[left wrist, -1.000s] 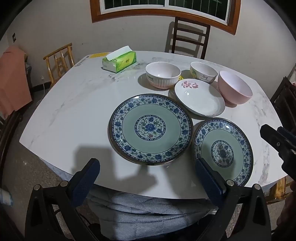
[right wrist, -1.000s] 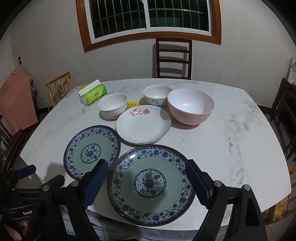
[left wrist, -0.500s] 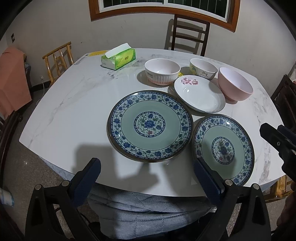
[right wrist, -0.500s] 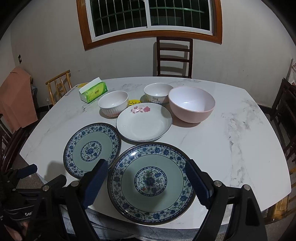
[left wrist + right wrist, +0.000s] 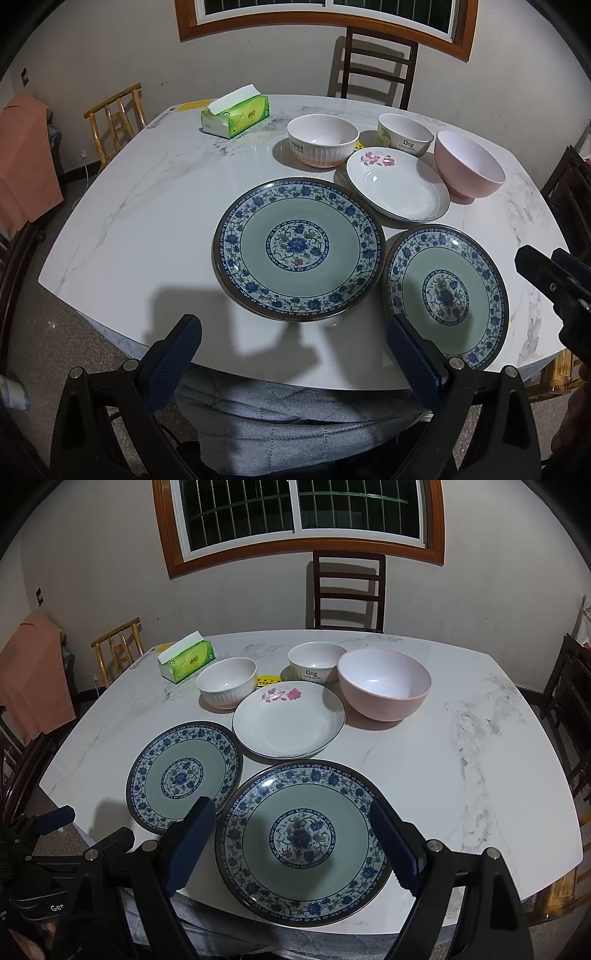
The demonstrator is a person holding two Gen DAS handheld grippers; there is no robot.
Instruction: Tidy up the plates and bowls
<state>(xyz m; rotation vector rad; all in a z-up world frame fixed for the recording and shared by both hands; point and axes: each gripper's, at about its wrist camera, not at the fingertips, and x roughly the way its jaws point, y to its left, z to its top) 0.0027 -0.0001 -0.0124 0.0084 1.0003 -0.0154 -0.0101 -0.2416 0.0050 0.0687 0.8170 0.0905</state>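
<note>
Two blue-patterned plates lie on the marble table [image 5: 147, 206]: the left plate [image 5: 297, 249] [image 5: 184, 775] and the right plate [image 5: 447, 295] [image 5: 303, 840]. Behind them are a white flowered plate [image 5: 399, 190] [image 5: 288, 720], a ribbed white bowl [image 5: 322, 142] [image 5: 226, 681], a small "Dog" bowl [image 5: 404, 134] [image 5: 316, 662] and a large pink bowl [image 5: 467, 168] [image 5: 384, 686]. My left gripper [image 5: 295, 354] is open and empty at the near table edge, in front of the left plate. My right gripper [image 5: 291, 843] is open and empty above the right plate.
A green tissue pack [image 5: 236, 116] [image 5: 186, 661] sits at the far left of the table. A dark chair [image 5: 347, 590] stands behind the table, a bamboo chair [image 5: 116, 120] at the left. A grey quilted lap [image 5: 295, 417] is below the near edge.
Both views have tilted up a little, so the table and dishes sit lower in frame. The dishes have not moved. Both grippers stay open.
</note>
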